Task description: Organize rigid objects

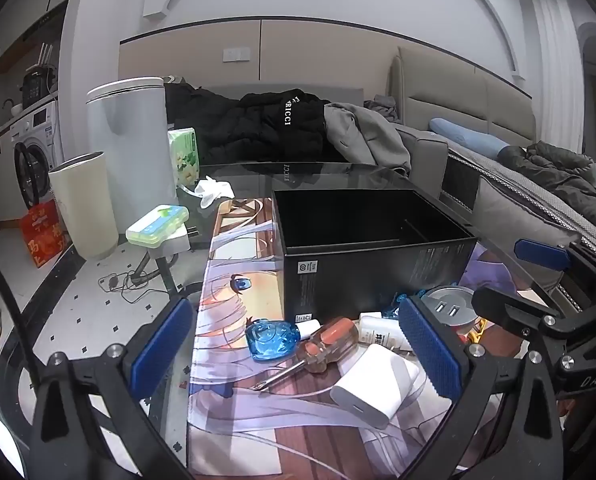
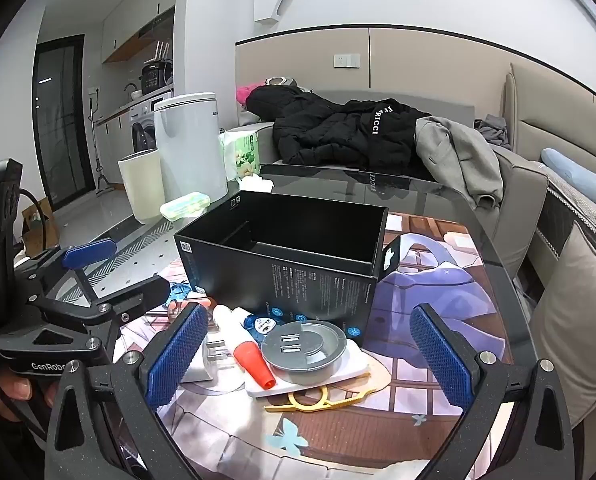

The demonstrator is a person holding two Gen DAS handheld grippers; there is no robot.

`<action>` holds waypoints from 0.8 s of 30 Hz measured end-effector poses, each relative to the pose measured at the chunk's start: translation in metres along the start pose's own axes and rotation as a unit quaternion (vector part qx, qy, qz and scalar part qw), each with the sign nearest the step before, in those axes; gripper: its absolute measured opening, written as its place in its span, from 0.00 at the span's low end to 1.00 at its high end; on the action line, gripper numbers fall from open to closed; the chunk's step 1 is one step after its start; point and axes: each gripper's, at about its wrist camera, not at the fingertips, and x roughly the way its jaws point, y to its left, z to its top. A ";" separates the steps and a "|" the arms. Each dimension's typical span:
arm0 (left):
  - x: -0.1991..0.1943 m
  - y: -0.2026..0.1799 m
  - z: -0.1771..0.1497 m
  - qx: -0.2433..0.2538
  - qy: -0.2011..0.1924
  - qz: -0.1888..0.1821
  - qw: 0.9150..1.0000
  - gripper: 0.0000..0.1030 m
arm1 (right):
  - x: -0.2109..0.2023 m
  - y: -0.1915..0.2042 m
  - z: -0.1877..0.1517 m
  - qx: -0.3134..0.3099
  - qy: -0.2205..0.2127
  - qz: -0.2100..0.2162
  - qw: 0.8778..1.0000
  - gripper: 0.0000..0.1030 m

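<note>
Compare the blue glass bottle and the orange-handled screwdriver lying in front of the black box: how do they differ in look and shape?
The blue glass bottle is short and rounded; the screwdriver is long and slim. The bottle is see-through blue with a white cap; the screwdriver has a clear orange handle and a thin metal shaft. Both lie on their sides, side by side on the printed mat in front of the black box, and neither is held.

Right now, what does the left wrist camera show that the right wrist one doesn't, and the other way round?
Only the left wrist view shows the screwdriver and the blue bottle in full. Only the right wrist view shows the red-capped tube and the yellow ring tool. Both show the open black box, the round USB hub, the white charger, and both grippers open, left and right.
</note>
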 end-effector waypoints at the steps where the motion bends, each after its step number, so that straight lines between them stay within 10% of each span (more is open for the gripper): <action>1: 0.000 0.000 0.000 0.000 -0.001 -0.001 1.000 1.00 | 0.000 0.000 0.000 0.002 0.000 0.001 1.000 1.00; 24: 0.001 -0.003 0.002 0.006 0.001 0.001 1.000 1.00 | -0.001 -0.004 0.002 0.002 -0.002 0.000 1.000 1.00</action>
